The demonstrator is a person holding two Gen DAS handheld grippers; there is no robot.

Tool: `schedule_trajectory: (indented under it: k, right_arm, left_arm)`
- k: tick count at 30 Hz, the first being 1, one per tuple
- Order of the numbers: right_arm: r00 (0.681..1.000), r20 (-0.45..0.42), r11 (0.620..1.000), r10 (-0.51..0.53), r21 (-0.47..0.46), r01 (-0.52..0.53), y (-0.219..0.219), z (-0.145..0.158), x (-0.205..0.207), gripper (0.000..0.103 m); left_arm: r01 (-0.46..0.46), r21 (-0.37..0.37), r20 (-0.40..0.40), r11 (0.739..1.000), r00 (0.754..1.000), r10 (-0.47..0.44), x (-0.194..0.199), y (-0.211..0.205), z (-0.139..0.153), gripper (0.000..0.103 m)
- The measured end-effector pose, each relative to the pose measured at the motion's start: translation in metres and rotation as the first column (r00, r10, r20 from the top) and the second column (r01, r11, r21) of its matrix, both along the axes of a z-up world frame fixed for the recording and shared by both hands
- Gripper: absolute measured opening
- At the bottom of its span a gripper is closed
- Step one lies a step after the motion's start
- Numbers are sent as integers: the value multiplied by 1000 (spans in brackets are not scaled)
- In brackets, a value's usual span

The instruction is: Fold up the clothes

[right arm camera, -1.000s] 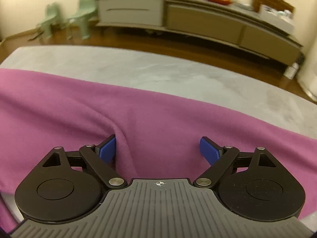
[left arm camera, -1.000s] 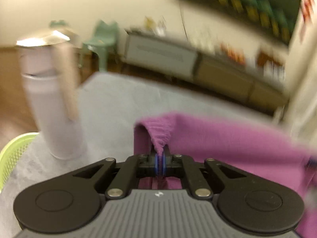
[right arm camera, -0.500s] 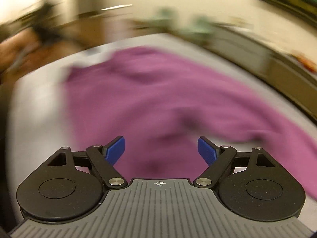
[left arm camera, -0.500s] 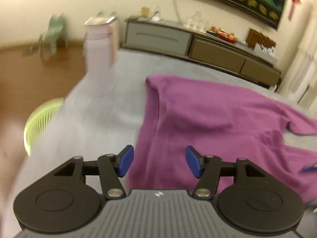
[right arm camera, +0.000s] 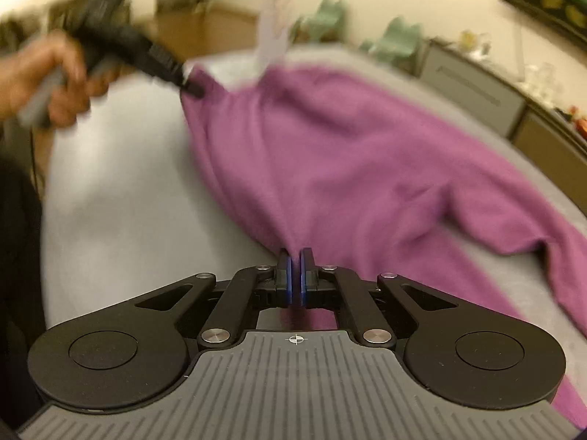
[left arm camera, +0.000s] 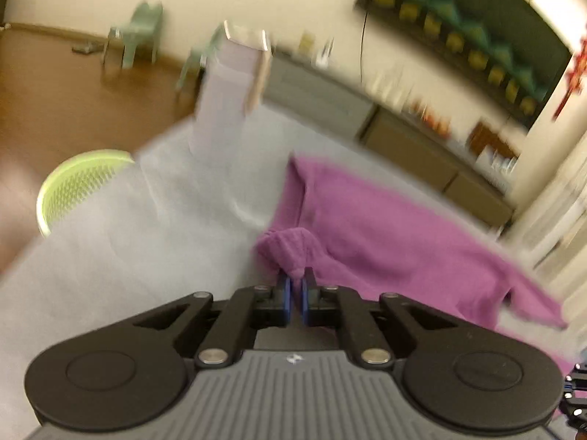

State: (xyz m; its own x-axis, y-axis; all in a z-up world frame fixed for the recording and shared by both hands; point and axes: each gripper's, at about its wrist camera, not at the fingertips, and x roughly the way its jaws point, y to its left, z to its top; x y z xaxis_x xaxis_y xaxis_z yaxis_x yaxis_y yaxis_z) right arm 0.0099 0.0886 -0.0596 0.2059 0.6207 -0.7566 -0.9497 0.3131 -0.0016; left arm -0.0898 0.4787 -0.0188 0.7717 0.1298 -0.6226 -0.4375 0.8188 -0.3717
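A purple sweater (left arm camera: pixel 385 227) lies spread on the grey table (left arm camera: pixel 146 256); it also shows in the right wrist view (right arm camera: pixel 348 154). My left gripper (left arm camera: pixel 296 286) is shut on a bunched corner of the sweater's near edge. In the right wrist view the left gripper (right arm camera: pixel 190 88) shows at the sweater's far corner, held by a hand. My right gripper (right arm camera: pixel 295 275) is shut on the sweater's near edge, the cloth pulled taut between the two grippers. A sleeve (right arm camera: pixel 513 242) trails to the right.
A pale tall bottle (left arm camera: pixel 234 84) stands on the table beyond the sweater, also in the right wrist view (right arm camera: pixel 273 36). A green basket (left arm camera: pixel 80 187) sits off the table's left edge. A sideboard (left arm camera: pixel 403 139) and small green chairs (left arm camera: pixel 135 33) stand behind.
Both grippers were open half a second ago and have closed on the sweater's edge. The views have swung and are blurred with motion.
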Motion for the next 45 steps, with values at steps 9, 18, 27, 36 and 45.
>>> schedule_trajectory:
  k: [9,18,27,36,45]
  right_arm:
    - [988,-107,993,-112,24,115,-30,3,4,39]
    - [926,6,926,-376,6,376,-83,9,31,67]
    - [872,8,872,-490,-7,490,-134,-20,63,81]
    - [784,23,785,-620,13,620,-307,5,97,72]
    - [335,-39,333,-941,57,941,-478,-15,185,34]
  left_arm:
    - [-119,159,-219,980,964,152,-15,-5,-16,25]
    - [169,279,-164,945,978,-127,67,-119,29,45]
    - [330,260,-374,907,901,-220,195,-194,-49,40]
    - [300,274,-387,914,904,-181,201,-186,-54,47]
    - [289,255,-391,923,904,-175,202,-182,-52,42]
